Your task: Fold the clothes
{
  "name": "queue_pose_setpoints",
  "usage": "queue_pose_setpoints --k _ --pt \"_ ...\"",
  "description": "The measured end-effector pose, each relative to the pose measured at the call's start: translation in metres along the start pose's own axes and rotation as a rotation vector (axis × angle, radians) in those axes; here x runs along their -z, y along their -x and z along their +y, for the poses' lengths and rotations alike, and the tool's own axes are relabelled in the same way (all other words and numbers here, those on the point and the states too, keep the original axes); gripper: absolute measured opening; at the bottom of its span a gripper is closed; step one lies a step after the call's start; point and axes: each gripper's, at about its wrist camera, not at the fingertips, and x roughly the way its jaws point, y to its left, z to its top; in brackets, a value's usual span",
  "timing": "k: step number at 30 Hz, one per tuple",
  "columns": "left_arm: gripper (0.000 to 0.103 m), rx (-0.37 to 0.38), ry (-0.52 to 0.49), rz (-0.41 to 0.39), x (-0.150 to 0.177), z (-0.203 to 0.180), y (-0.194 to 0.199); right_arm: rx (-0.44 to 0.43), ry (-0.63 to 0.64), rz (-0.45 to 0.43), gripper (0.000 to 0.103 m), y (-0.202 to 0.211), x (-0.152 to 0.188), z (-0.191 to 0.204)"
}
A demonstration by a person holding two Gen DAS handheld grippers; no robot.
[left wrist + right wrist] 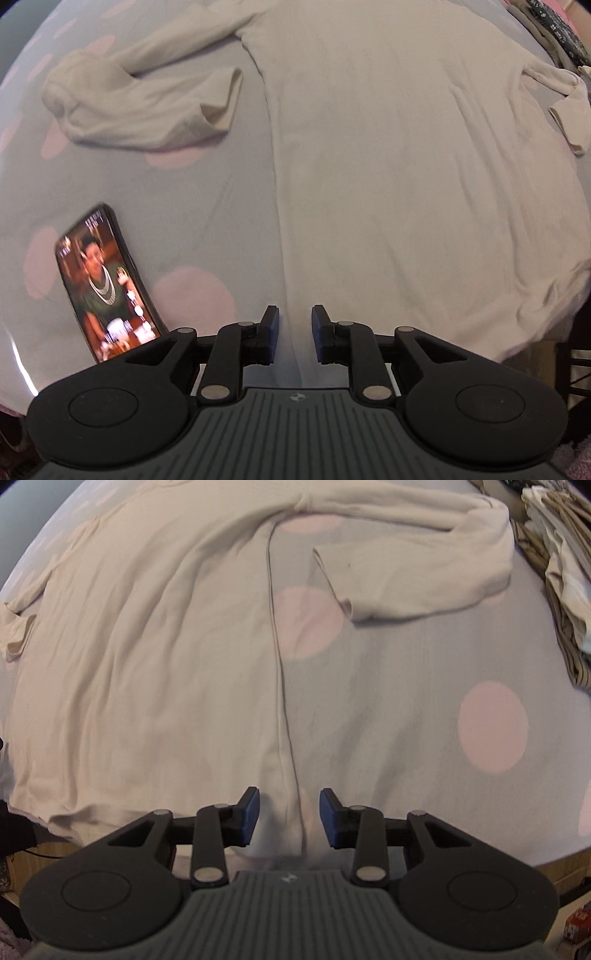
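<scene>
A grey sheet with large pale pink dots (493, 725) covers the surface, which looks like a bed or padded counter — which one I cannot tell. Spread flat on it lies a cream long-sleeved shirt (388, 155), hem toward the cameras and neck far away.

In the left wrist view, one sleeve (140, 107) is bent back on itself beside the shirt's body, its cuff open toward the body. A phone (107, 284) with a lit screen lies on the sheet near the left gripper, apart from the shirt. The left gripper (294, 334) hangs over the shirt's side edge near the hem, its blue-padded fingers apart with nothing between them.

In the right wrist view, the other sleeve (424, 568) curves out from the shoulder and doubles back, cuff pointing toward the body. The right gripper (289, 818) sits over the opposite side seam close to the hem — fingers spread wide, straddling the edge without clamping it. A heap of striped and pale clothing (557, 576) lies at the far right edge.
</scene>
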Motion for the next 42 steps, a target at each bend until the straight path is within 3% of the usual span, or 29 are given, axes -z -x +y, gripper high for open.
queue_pose_setpoints --k 7,11,13,15,18,26,29,37,42 --pt "0.03 0.039 -0.027 0.092 0.022 -0.008 -0.01 -0.025 -0.022 0.06 0.039 -0.006 0.01 0.002" --pt "0.03 0.035 -0.049 0.096 0.024 -0.012 -0.009 -0.023 -0.008 0.068 0.027 -0.007 0.012 0.006" --pt "0.024 0.043 -0.056 0.101 0.024 -0.013 -0.008 -0.021 -0.002 0.061 0.018 -0.004 0.013 0.008" --pt "0.012 0.046 -0.073 0.102 0.024 -0.016 -0.006 -0.02 0.005 0.055 0.016 -0.002 0.013 0.01" --pt "0.006 0.038 -0.1 0.113 0.022 -0.019 -0.003 -0.001 0.027 0.058 0.014 0.005 0.013 0.016" --pt "0.004 0.05 -0.208 0.121 0.015 -0.027 0.047 -0.011 0.046 0.019 0.012 0.065 0.01 0.016" --pt "0.004 0.032 -0.256 0.131 0.018 -0.028 0.068 -0.001 0.052 0.065 0.011 0.078 0.015 0.011" --pt "0.004 -0.027 -0.307 0.24 0.014 -0.039 0.03 0.068 0.124 0.225 0.011 0.036 0.039 0.012" --pt "0.006 -0.037 -0.275 0.256 0.013 -0.035 0.007 0.1 0.18 0.251 0.011 0.014 0.038 0.022"
